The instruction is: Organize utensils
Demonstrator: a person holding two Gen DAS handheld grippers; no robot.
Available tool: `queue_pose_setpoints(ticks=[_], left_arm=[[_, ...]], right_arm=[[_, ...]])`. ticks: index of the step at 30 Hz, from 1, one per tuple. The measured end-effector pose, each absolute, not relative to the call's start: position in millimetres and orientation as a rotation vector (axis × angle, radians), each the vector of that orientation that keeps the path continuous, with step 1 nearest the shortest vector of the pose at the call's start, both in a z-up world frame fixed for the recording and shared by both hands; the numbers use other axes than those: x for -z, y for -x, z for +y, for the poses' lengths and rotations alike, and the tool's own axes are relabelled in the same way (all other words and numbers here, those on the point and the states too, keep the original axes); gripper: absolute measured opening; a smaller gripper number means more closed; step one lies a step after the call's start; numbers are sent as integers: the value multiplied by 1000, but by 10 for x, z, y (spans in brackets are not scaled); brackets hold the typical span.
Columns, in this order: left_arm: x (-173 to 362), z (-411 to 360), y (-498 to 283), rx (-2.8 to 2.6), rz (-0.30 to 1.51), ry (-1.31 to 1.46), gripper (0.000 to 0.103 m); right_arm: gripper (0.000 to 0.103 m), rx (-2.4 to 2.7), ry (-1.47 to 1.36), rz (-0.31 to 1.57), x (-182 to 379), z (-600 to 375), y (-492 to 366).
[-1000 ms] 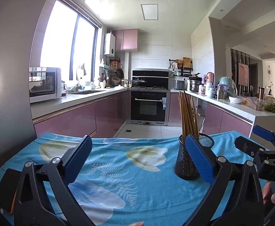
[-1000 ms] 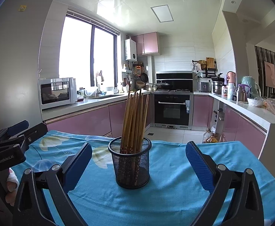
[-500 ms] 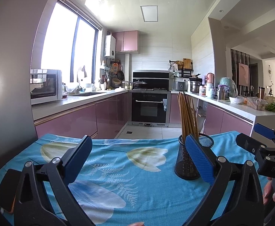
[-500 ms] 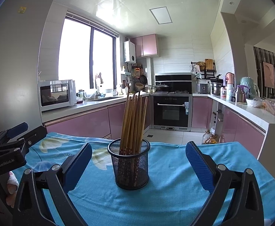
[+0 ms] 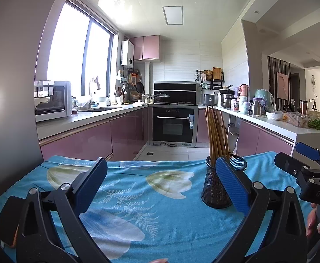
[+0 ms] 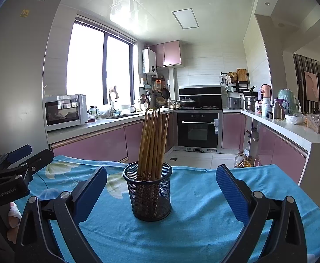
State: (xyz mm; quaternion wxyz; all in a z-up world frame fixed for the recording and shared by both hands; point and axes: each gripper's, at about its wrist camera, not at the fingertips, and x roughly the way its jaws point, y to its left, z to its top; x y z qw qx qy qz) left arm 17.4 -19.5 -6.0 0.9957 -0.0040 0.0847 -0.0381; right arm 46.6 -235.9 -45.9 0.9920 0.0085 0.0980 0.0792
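Chopsticks (image 6: 152,140) were seen gathered in the mesh holder (image 6: 148,194); tidying appeared finished.
Left gripper (image 5: 160,179) and right gripper (image 6: 161,186) were held wide open, empty; withdrawal seemed called for.

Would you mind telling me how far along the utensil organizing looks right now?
Done, it seems: the chopsticks stand bundled in the mesh holder on the blue tablecloth. In hand: nothing; the left gripper and right gripper both have jaws spread wide and empty. Left: no loose utensils are visible on the cloth, so little or nothing seems to remain.

Black wire-mesh metal holder (image 6: 150,194), matt wooden chopsticks (image 6: 152,141), printed blue cloth (image 6: 195,223), glossy pink cabinet fronts (image 6: 89,145).
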Motion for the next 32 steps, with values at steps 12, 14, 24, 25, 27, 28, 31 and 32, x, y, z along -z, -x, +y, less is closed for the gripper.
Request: queue_pose_setpoints(ticks=[12, 14, 24, 25, 27, 28, 31, 32], left_arm=[[60, -202, -168, 78, 169, 7, 98], [65, -202, -171, 77, 165, 7, 98], [79, -249, -138, 71, 151, -14, 98], [81, -241, -150, 73, 158, -9, 98], [89, -220, -184, 79, 186, 2, 98], [99, -205, -215, 82, 205, 8, 98], [155, -146, -320, 71, 260, 12, 98], [178, -124, -351, 66, 278, 13, 98]], right_arm=[[97, -158, -19, 195, 452, -2363, -461], [97, -159, -19, 195, 448, -2367, -458], [97, -171, -20, 217, 466, -2371, -477], [97, -175, -19, 222, 467, -2373, -483], [97, -176, -19, 238, 473, -2396, -505], [97, -175, -21, 261, 483, -2424, -541], [97, -150, -22, 352, 557, -2574, -699], [97, -130, -15, 390, 606, -2635, -767]])
